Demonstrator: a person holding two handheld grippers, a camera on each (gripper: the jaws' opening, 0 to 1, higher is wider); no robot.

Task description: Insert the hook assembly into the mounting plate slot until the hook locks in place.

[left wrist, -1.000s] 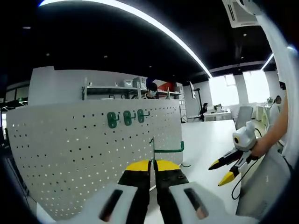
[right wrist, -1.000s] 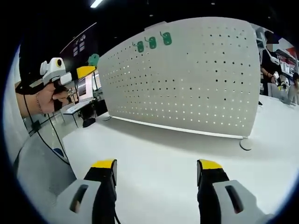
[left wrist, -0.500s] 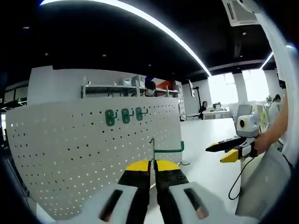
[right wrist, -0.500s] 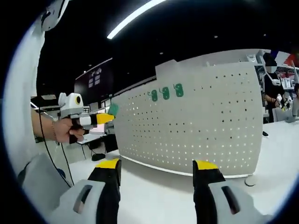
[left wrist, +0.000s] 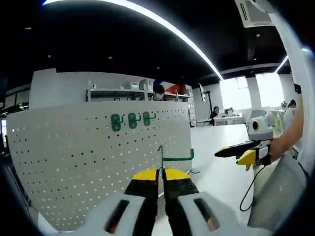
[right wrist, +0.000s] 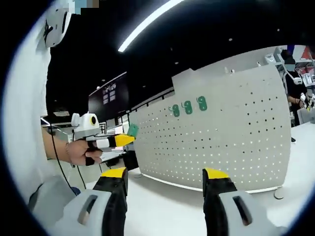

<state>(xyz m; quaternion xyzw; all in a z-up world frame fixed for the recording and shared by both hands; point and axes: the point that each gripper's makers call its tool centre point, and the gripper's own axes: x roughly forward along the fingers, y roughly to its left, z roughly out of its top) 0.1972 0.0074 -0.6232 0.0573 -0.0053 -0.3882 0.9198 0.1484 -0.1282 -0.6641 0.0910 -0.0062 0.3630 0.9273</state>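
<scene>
**Hook held up before the pegboard**

While the person stands at the white table point(right wrist: 172, 201), both hand-held grippers are raised in front of the curved white pegboard point(left wrist: 93, 157) that stands upright on it. From the left gripper view, the left gripper point(left wrist: 161, 173) has its yellow-tipped jaws clenched together on a green wire hook point(left wrist: 172, 156): a thin vertical stem rises from between the jaw tips and a horizontal arm runs off to the right, ending in a small upturned tip. The hook sits in front of the board's right end; whether it touches the board I cannot tell. Three green hook plates point(left wrist: 131, 121) are mounted in a row high on the pegboard, side by side.

Off to the right in that view, the right gripper point(left wrist: 235, 152) is held in a hand point(left wrist: 275, 150), pointing leftward toward the board, well apart from it.

Seen from the right gripper view, the right gripper's own jaws stand wide apart with nothing between them, over the table's surface. The left gripper appears at the left, gripped by the person's hand point(right wrist: 81, 152), a bit of green showing at its yellow tip, near the pegboard's left edge. The same three green plates show high on the board.

Behind the pegboard, shelving point(left wrist: 128, 93) and a person point(left wrist: 158, 93) are visible.
</scene>
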